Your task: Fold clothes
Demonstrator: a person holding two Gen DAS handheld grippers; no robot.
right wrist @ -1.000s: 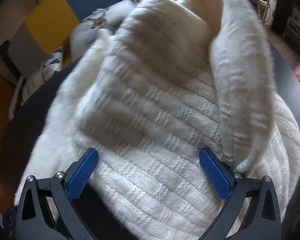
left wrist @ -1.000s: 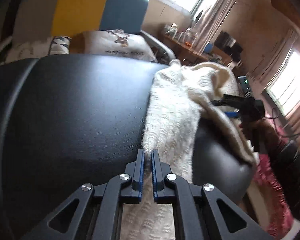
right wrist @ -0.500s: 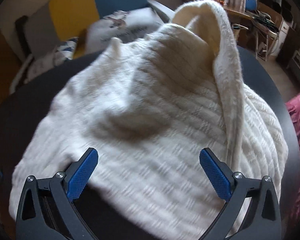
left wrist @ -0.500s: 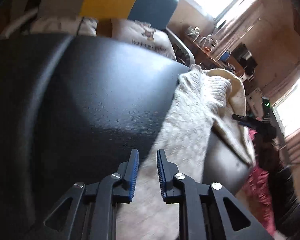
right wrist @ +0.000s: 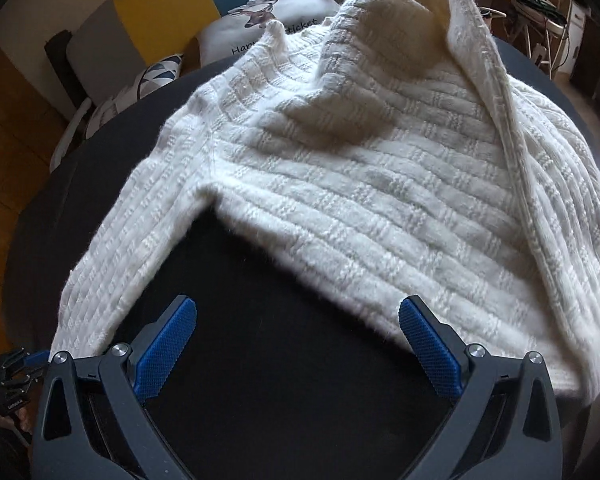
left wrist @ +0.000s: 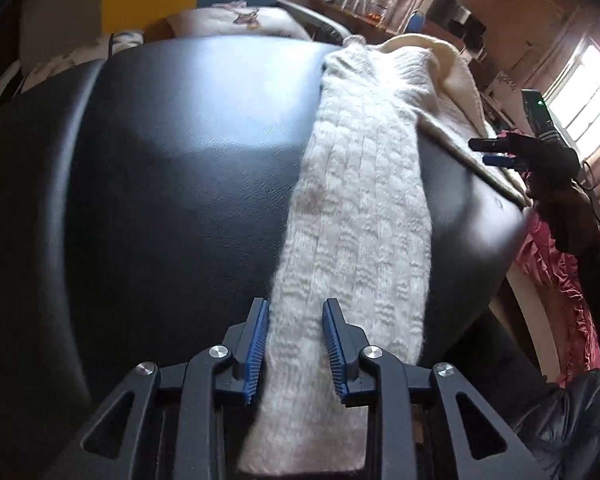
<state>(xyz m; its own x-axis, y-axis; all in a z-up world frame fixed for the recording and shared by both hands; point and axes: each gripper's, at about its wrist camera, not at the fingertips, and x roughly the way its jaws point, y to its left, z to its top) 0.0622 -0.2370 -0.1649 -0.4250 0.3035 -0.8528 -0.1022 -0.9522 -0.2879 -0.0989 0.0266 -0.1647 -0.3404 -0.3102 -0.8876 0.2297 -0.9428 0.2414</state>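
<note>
A white knitted sweater (right wrist: 360, 168) lies spread on a round black table (right wrist: 260, 360), with one side folded up into a ridge at the far right. Its long sleeve (left wrist: 364, 208) runs straight across the table (left wrist: 160, 168) toward my left gripper (left wrist: 294, 320). That gripper's jaws are opening, the sleeve end lies between the blue pads (left wrist: 256, 344), and they do not press on it. My right gripper (right wrist: 296, 312) is wide open over bare table just before the sweater's hem, holding nothing. It also shows at the right edge of the left wrist view, as the right gripper (left wrist: 496, 152).
Behind the table stands a sofa with a yellow and blue back (right wrist: 160, 4) and printed cushions (right wrist: 260, 28). A pink cloth (left wrist: 552, 264) lies off the table's right side. A cluttered shelf (left wrist: 360, 4) and bright windows (left wrist: 580, 92) fill the far wall.
The left jaws went from shut on the sleeve end to spread apart, and the sleeve now lies flat on the table. The right gripper drew back from over the sweater to bare table.
</note>
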